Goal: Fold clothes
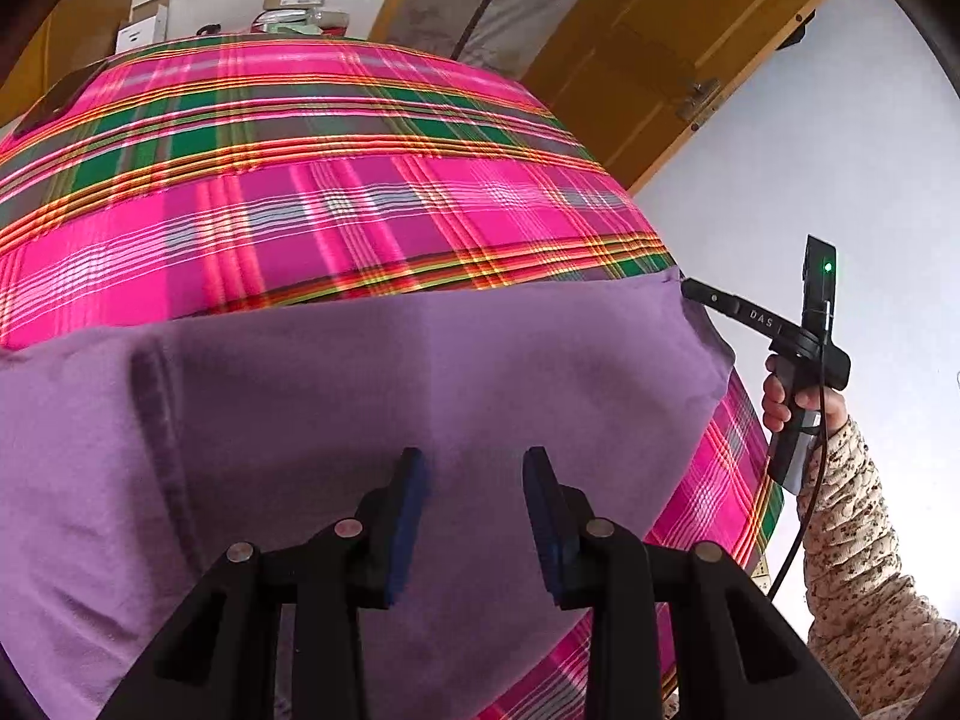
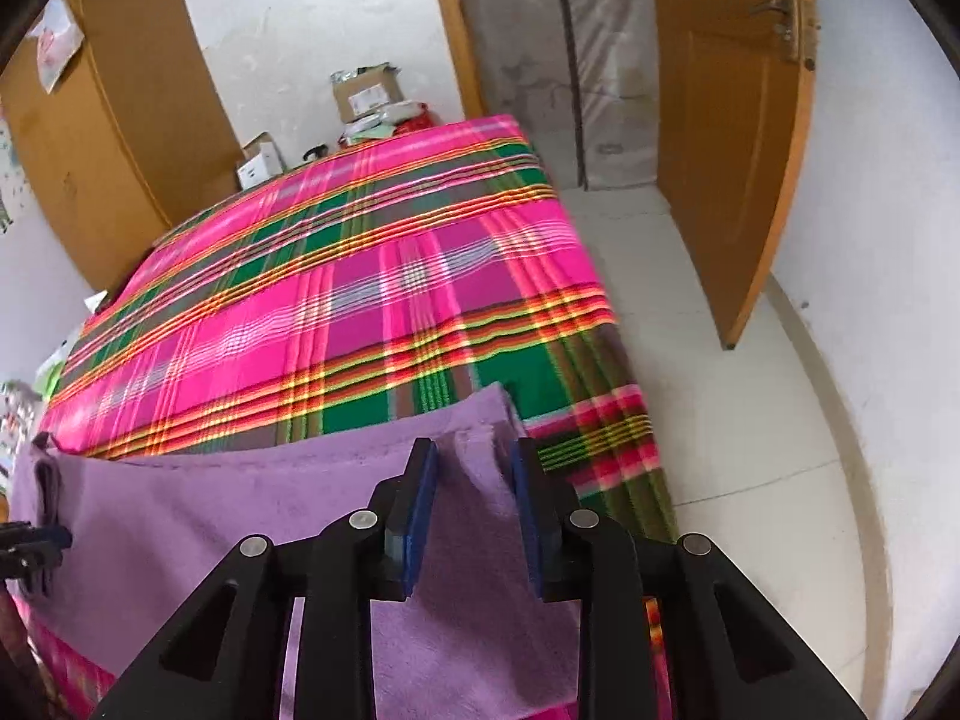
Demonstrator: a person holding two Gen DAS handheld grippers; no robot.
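A purple garment (image 1: pixel 372 420) of soft, fleecy cloth is spread flat on the near part of a bed that is covered with a bright pink, green and orange plaid sheet (image 1: pixel 336 180). The far edge of the garment runs across the sheet, and a darker seam or band (image 1: pixel 159 420) is seen on its left side in the left wrist view.

The left gripper (image 1: pixel 474 510) is held over the middle of the garment. Its two blue pads (image 1: pixel 411 516) are spread, with a clear gap between them, and only flat cloth is seen in this gap; nothing is pinched.

The right gripper (image 2: pixel 474 510) is placed at the far right corner of the garment (image 2: pixel 360 510). Its blue pads (image 2: pixel 420 510) are apart, and a small raised fold of the purple cloth (image 2: pixel 474 456) stands between them. The pads are not pressed on this fold; it is not clearly told if one pad touches it lightly.

In the left wrist view the right gripper (image 1: pixel 690 288) is seen from the side, with its tip at the corner of the garment, and it is carried by a hand (image 1: pixel 792 402) in a speckled knit sleeve (image 1: pixel 858 540).

Cardboard boxes (image 2: pixel 366 93) are stacked behind the bed, and a wooden door (image 2: pixel 732 138) stands open at the right
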